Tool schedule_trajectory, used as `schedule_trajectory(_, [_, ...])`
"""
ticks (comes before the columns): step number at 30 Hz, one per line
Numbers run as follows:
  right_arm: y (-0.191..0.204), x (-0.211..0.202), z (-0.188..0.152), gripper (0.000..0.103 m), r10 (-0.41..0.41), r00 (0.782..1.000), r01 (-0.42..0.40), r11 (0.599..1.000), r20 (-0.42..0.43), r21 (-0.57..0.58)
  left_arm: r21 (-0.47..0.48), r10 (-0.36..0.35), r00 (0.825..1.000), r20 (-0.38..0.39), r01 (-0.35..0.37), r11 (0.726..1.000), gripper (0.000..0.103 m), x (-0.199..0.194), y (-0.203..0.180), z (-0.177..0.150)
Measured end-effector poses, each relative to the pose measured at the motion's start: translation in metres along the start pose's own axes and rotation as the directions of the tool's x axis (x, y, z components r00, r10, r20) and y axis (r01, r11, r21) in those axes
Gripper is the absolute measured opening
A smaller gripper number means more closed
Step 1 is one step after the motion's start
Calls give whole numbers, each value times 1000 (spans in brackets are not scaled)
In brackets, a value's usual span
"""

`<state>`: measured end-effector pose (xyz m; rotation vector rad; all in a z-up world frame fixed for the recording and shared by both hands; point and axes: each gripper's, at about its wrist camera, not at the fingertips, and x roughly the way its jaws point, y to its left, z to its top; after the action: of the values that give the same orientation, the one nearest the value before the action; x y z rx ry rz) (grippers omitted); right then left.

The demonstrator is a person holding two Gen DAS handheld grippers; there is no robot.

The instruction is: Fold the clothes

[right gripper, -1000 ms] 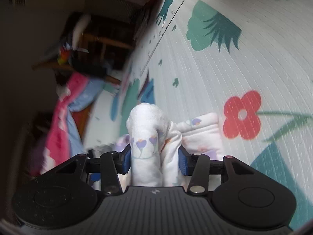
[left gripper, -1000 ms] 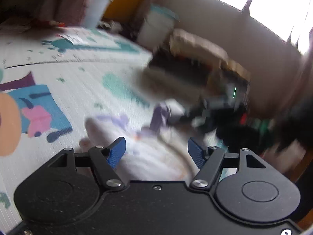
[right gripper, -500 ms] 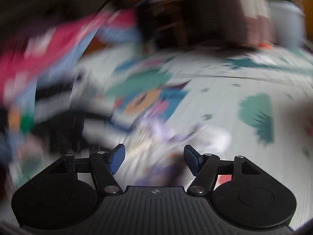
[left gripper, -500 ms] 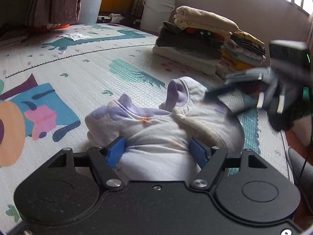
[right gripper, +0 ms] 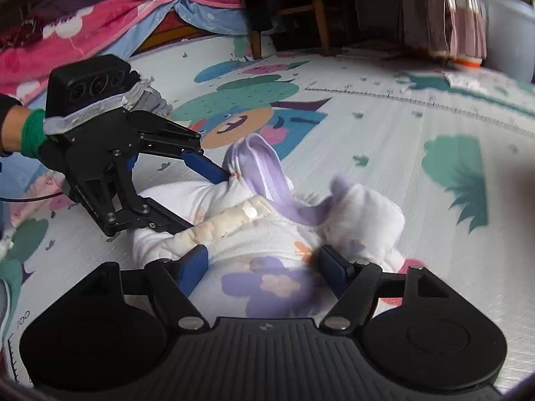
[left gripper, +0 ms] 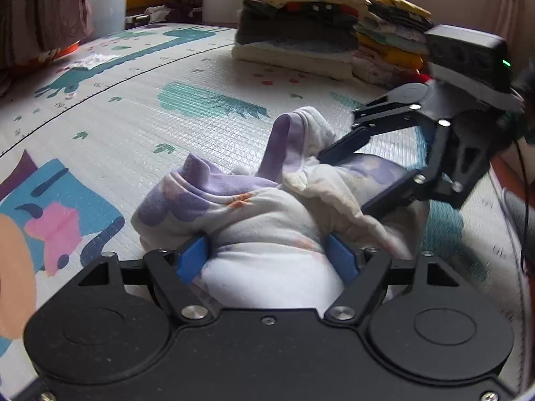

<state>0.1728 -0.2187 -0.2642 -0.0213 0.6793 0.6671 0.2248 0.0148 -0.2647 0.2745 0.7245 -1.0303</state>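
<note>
We are working low over the play mat (left gripper: 140, 100), both grippers reaching into the same crumpled white garment (left gripper: 267, 220) with its purple flowers and lilac trim, which is lying bunched on the mat's middle. Starting on the left, our left gripper (left gripper: 269, 259) is pointing forward and nearly level, its blue fingers (left gripper: 192, 259) spread wide with a fat bulge of the garment's cloth filling the gap between them; the cloth is touching both, but we cannot tell whether they are pinching it. In the right wrist view, the left hand (right gripper: 20, 130) is showing in a green cuff behind that tool. Moving right, our right gripper (right gripper: 265, 265) is coming in from the opposite side, angled down toward the mat, likewise standing wide with the flowered fabric lying between its fingers (right gripper: 192, 267). In the left wrist view its upper finger is resting against the raised lilac collar. Beyond it, at the mat's far edge, a stack of folded clothes (left gripper: 321, 33) is sitting.
</note>
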Motion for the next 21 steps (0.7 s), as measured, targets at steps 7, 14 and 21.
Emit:
schedule_trajectory(7, [15, -22, 3, 87, -68, 993, 85, 981, 101, -173, 64, 3, 990, 140, -12, 998, 77, -37, -2, 7])
schedule_trajectory(14, [-1, 5, 8, 100, -29, 1000, 31, 978, 9, -207, 158, -60, 998, 8, 58, 986, 80, 8, 10, 20])
schedule_trajectory(21, [-21, 28, -5, 103, 38, 997, -43, 996, -62, -74, 73, -134, 991, -14, 135, 988, 82, 32, 28, 3])
